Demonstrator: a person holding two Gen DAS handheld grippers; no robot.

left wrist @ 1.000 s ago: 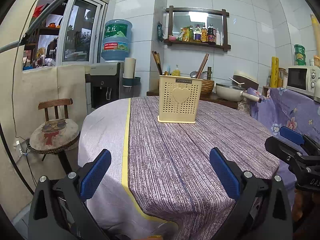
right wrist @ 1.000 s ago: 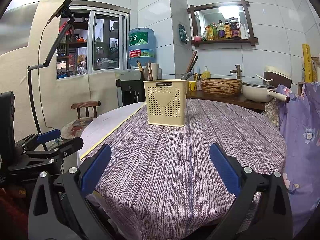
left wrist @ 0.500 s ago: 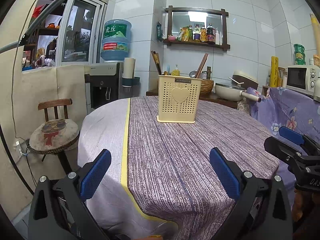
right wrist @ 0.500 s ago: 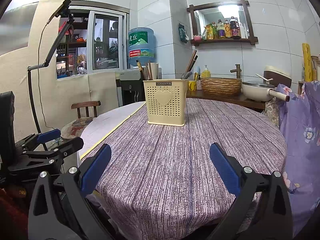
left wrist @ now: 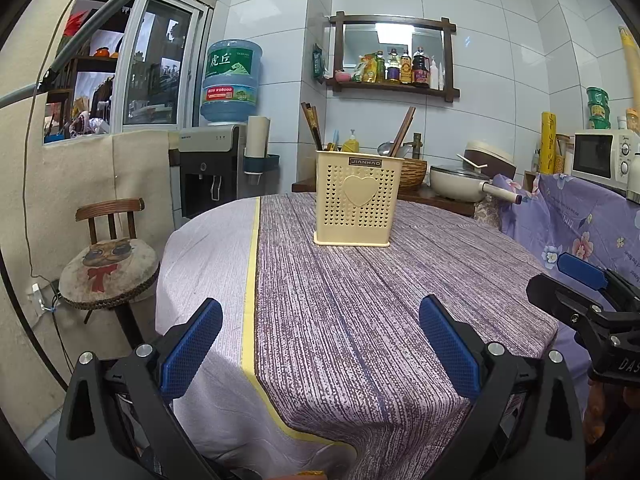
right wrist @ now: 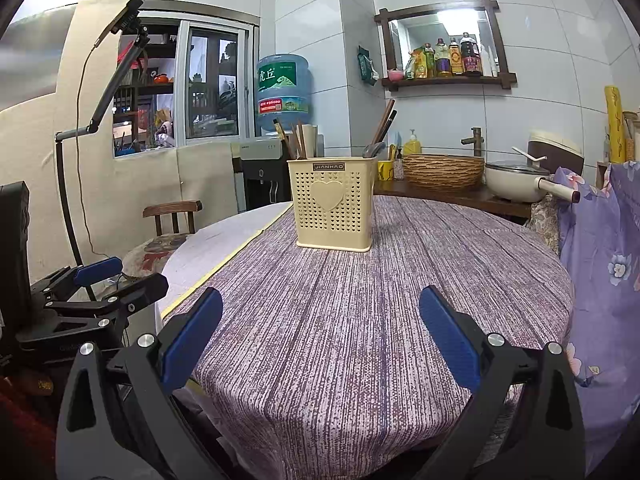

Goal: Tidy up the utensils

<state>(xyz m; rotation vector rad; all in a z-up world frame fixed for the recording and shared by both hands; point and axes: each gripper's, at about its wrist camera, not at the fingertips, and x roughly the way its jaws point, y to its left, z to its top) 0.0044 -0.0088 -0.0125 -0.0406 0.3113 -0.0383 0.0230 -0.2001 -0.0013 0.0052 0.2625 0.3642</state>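
Both of your tongs are spread wide and carrying nothing: the left tongs (left wrist: 320, 344) and the right tongs (right wrist: 320, 340) hover at the near edge of the round bench (left wrist: 360, 300), side by side and well apart from anything to grasp. From the left wrist view you can see the right tongs low at the right edge; from the right wrist view the left tongs sit low on the left.

The cream holder (left wrist: 357, 199) with the heart on its front stands upright toward the far side of the bench, on the purple striped cloth (right wrist: 360, 300). Chopsticks (left wrist: 312, 125) lean out of its far left corner, and a wooden handle (left wrist: 403, 131) and a spoon (right wrist: 373, 149) lean out on the right. No loose utensil lies on the cloth in either view.

So you look to be either at the very start or at the finish; the views cannot settle which. If sorting is still due, your next move calls for a long reach forward over the cloth to the holder, approaching its rim from above and pinching one handle without tipping the light holder over.
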